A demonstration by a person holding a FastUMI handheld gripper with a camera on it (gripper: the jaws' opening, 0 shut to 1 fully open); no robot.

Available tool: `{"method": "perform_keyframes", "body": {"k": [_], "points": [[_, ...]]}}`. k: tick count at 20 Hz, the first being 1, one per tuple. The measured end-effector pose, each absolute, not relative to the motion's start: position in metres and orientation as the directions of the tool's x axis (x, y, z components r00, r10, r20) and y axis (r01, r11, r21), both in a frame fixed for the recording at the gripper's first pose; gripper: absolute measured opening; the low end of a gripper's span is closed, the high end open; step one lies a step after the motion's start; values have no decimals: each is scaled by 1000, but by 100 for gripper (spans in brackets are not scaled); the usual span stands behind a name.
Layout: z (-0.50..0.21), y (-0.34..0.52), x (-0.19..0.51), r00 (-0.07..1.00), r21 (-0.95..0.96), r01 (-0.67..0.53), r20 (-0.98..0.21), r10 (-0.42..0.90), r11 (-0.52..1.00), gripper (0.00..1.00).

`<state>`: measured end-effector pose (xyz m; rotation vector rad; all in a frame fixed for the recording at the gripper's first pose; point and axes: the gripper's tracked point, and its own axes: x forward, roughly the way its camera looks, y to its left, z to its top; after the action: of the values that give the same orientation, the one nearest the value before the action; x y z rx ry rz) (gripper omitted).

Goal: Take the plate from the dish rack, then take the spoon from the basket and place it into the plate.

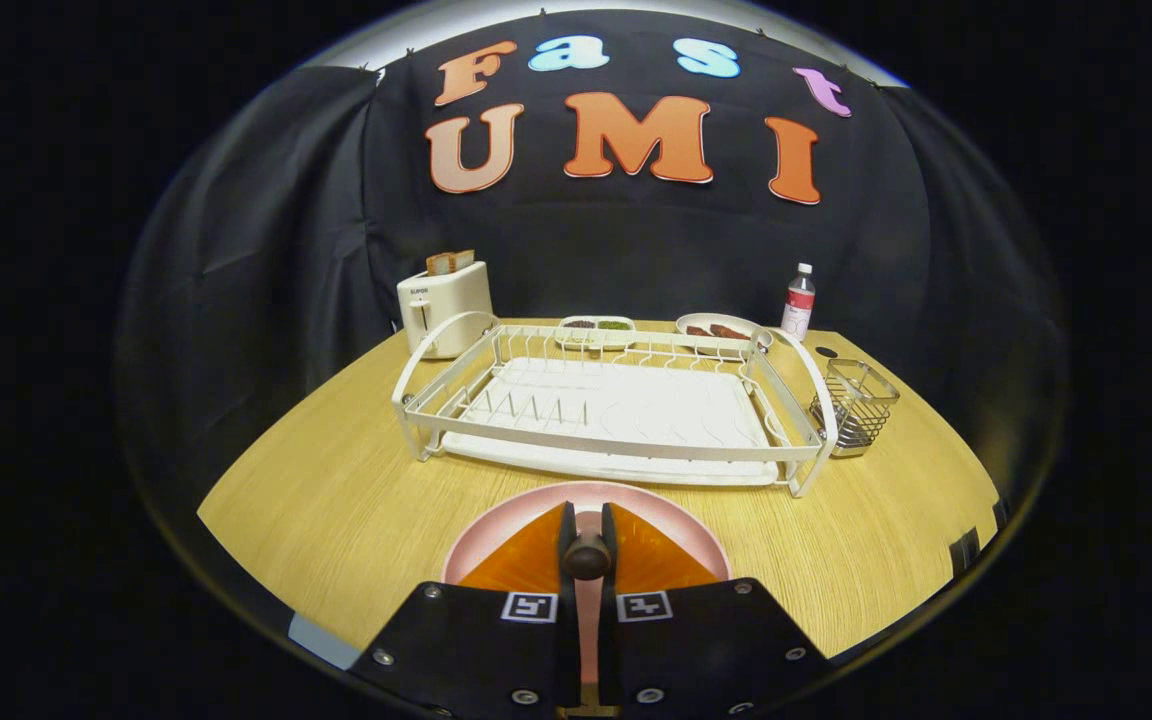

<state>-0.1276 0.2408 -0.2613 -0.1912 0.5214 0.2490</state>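
While your gripper (586, 545) hangs low over the wooden table (336, 500), its two fingers are drawn close together and clamp a dark rounded object, which looks like the spoon (586, 556) seen end-on. You can see only that dark rounded end, pinched in the narrow gap between the fingers, so the rest of it stays hidden. A thin strip of the pink plate (586, 497) shows through the same gap.

That plate lies flat on the table directly under and just ahead of your fingertips, its far rim curving out beyond them and its near part covered by the fingers. It sits between you and the white dish rack (606, 400), near the rack's front rail but apart from it.

The dish rack stands beyond the plate, square across the middle of the table, with its tines bare. Just to the right of the rack's right handle stands the wire basket (856, 405). Behind the rack, you see a white toaster (444, 305) with bread in its slots at the left, two small dishes (656, 328) of food in the middle, and a small bottle (799, 300) at the right.
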Motion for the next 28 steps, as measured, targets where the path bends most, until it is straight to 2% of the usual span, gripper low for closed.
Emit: {"method": "perform_keyframes", "body": {"k": [4, 9, 12, 13, 16, 19, 20, 22, 28], "points": [[-263, 241, -131, 865, -173, -318, -456, 211, 932, 7], [-291, 236, -146, 828, -168, -318, -528, 187, 933, 18], [-275, 234, -145, 837, -132, -302, -510, 196, 944, 37], [-267, 231, -142, 844, -130, -297, -499, 197, 946, 41], [-235, 219, -133, 866, -110, -278, -459, 199, 954, 65], [-197, 198, -124, 900, -112, -236, -400, 174, 965, 81], [-183, 190, -120, 912, -118, -221, -376, 162, 968, 90], [-158, 173, -113, 930, -125, -195, -338, 143, 973, 97], [-94, 113, -98, 967, -138, -102, -245, 65, 985, 97]]}}
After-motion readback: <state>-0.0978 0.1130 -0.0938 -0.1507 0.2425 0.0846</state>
